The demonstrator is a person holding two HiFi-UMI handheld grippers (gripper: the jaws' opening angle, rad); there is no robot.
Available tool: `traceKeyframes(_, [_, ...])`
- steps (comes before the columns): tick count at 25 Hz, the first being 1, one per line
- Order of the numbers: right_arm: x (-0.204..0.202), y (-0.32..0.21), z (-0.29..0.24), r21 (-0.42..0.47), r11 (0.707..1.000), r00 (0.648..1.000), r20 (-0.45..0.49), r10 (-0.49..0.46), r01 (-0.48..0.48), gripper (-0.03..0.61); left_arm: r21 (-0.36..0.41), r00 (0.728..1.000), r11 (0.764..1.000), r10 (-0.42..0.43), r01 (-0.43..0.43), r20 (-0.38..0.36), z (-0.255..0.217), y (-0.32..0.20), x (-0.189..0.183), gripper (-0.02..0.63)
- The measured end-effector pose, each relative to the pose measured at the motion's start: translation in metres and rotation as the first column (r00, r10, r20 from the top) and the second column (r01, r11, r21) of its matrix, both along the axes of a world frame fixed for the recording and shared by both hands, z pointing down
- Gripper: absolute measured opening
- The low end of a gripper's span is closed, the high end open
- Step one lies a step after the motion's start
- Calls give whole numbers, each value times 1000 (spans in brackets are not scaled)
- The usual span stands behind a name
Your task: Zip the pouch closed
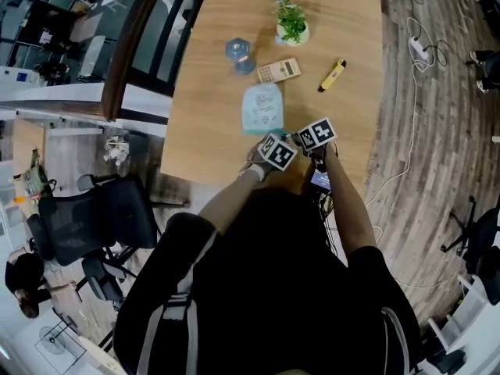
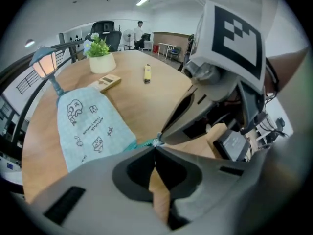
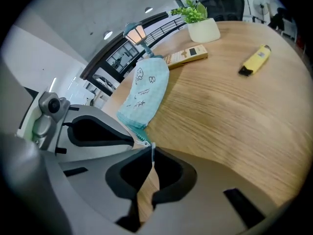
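Now I see pouch (image 1: pixel 262 109) on tabletop (image 1: pixel 226 22), long axis pointing away from me, near end at both grippers. My left gripper (image 2: pixel 155 148) closed, apparently pinching teal edge; right gripper (image 3: pixel 150 150) closed on zipper pull (image 3: pixel 147 142).

Left gripper (image 2: pixel 155 145) and right gripper (image 3: pixel 149 150) meet tip to tip, jaws clamped together.

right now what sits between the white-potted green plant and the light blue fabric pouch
A beige calculator lies between the white-potted green plant and the light blue fabric pouch, nearer the pouch; the head view shows it.
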State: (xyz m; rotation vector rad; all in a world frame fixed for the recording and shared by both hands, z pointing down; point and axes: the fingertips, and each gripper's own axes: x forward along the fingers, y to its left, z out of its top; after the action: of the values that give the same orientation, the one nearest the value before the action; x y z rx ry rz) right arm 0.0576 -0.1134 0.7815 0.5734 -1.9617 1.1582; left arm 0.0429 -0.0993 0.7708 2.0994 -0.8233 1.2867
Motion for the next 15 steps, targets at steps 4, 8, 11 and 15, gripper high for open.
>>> traceKeyframes(4, [1,-2,-1,9,1000,1000,12,-1,1,28,9,1000,1000,-18,18,10,1,-5,7,0])
traceKeyframes(8, [0,-1,-1,23,1000,1000,2,-13,13,28,30,994,999,-15,12,107,4,-7,-3,2])
traceKeyframes(11, [1,-1,0,19,1000,1000,5,-10,9,28,55,990,998,-10,2,144,3,-6,-9,8])
traceKeyframes(15, [2,-2,-2,38,999,1000,2,11,-11,28,51,996,998,-38,34,74,5,-9,-4,49])
